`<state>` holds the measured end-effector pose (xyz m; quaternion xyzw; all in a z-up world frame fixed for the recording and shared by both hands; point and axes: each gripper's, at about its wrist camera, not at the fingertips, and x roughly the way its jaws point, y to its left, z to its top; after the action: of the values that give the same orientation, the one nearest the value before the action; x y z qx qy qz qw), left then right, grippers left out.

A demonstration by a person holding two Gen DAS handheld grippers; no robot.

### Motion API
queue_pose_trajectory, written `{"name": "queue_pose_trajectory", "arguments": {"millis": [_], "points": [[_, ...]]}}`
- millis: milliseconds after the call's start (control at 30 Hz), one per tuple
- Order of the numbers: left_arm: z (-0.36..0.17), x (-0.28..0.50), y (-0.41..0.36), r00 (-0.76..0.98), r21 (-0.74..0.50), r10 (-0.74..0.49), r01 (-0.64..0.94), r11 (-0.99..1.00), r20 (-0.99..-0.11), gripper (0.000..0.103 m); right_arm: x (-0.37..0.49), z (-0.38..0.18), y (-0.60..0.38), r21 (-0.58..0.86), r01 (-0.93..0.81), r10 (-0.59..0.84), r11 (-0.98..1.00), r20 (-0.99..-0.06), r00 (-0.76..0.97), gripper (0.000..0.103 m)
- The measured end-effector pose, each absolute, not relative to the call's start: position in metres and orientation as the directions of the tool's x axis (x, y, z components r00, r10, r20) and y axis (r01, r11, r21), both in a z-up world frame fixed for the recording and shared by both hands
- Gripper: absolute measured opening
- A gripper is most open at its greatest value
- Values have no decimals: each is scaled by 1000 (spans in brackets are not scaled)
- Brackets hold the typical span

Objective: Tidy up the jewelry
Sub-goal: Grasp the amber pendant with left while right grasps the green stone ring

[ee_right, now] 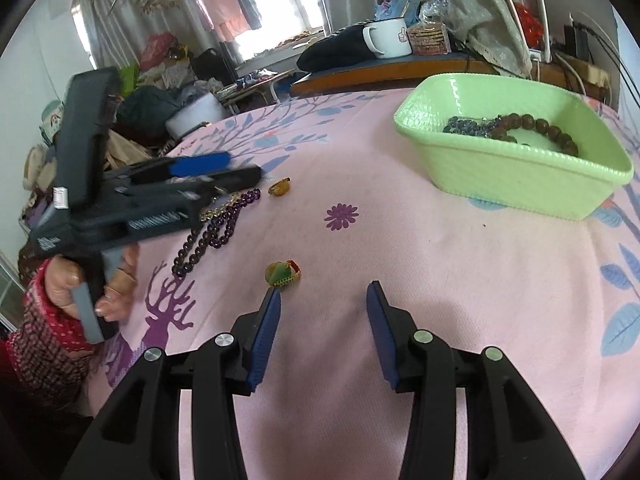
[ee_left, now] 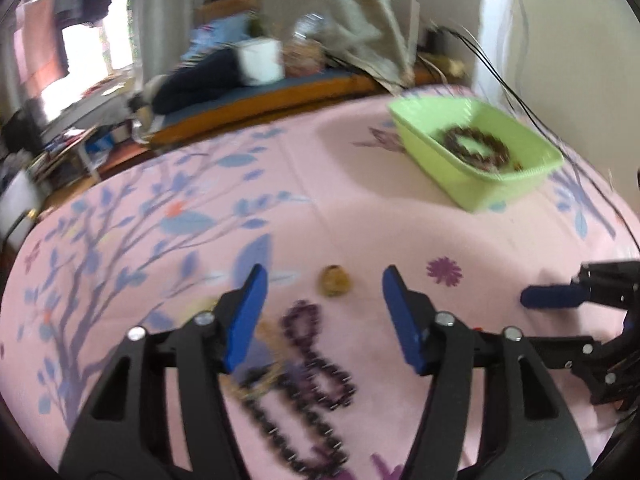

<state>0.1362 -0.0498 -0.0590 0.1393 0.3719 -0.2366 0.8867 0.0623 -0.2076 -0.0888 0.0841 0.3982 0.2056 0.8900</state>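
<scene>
Only in the right wrist view is the person's left hand [ee_right: 86, 288] seen, wrapped around the grey handle of the left gripper [ee_right: 224, 168], which is held level just above the purple bead necklace [ee_right: 218, 226]. From its own camera, the left gripper [ee_left: 324, 280] is shown with its blue pads spread wide and nothing held; the purple bead necklace [ee_left: 310, 376] lies between and beneath its fingers, and a small amber ring [ee_left: 335, 281] sits just beyond the necklace. The right gripper [ee_right: 323, 296] is likewise held wide apart and empty, with a green and orange ring [ee_right: 283, 275] just beside its left pad. Well beyond the necklace, a green plastic basket [ee_right: 520, 176] is seen on the pink floral tablecloth [ee_right: 400, 240], with a brown bead bracelet [ee_right: 540, 128] and dark blue beads [ee_right: 466, 125] inside.
</scene>
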Motion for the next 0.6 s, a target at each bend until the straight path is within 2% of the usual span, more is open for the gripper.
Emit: {"name": "queue_pose_trajectory", "arguments": {"millis": [133, 167, 233, 500, 533, 567, 600], "points": [[-82, 157, -60, 556, 60, -276, 510, 858, -784, 45, 62, -88, -205, 295, -297, 418, 908, -679, 603, 17], [-82, 160, -56, 546, 23, -299, 506, 862, -783, 39, 61, -87, -201, 276, -295, 402, 915, -685, 607, 17], [-81, 164, -48, 523, -34, -330, 497, 867, -786, 17, 61, -86, -193, 239, -303, 380, 923, -694, 612, 19], [-82, 143, -49, 518, -41, -345, 510, 859, -783, 16, 77, -87, -167, 168, -397, 388, 902, -720, 576, 18], [-82, 141, -50, 512, -47, -350, 513, 857, -785, 16, 76, -88, -165, 151, -411, 384, 899, -724, 574, 16], [-82, 137, -52, 502, -57, -359, 520, 852, -787, 16, 75, -88, -163, 127, -415, 369, 901, -729, 577, 0], [-81, 131, -55, 485, -73, -377, 537, 841, -789, 16, 74, -88, -163, 100, -410, 345, 907, -736, 583, 0]]}}
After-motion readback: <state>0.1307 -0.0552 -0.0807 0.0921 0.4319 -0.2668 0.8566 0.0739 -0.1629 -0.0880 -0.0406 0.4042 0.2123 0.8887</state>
